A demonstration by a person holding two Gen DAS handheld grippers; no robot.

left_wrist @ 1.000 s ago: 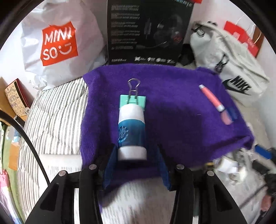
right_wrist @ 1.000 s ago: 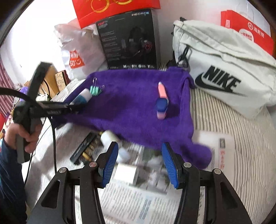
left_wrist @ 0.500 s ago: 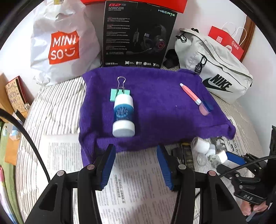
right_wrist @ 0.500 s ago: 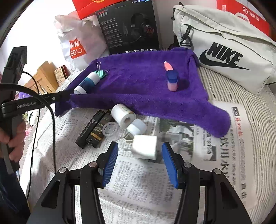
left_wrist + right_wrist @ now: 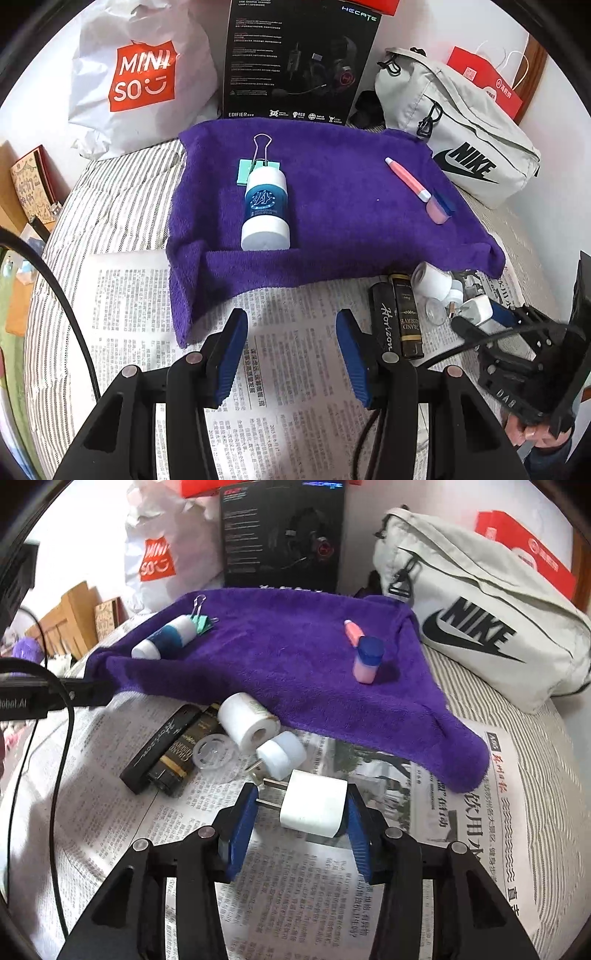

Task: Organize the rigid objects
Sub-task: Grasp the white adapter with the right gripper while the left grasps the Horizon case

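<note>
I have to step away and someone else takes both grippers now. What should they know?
Left gripper: open, nothing between its pads, above the newspaper.
Right gripper: jaws closing around the white charger plug, not clearly clamped yet.
Done: glue stick, binder clip, pink pen and pink eraser lie on the purple towel.
Left: plug, two lighters, tape roll, small white cap, clear disc.

Support: a bed [image 5: 122, 199] with a striped cover.
On it: newspaper [image 5: 295, 369] in front, a purple towel [image 5: 332, 221] behind.
At the back: white shopping bag [image 5: 140, 81], black box [image 5: 295, 59], grey bag [image 5: 461, 140].
</note>
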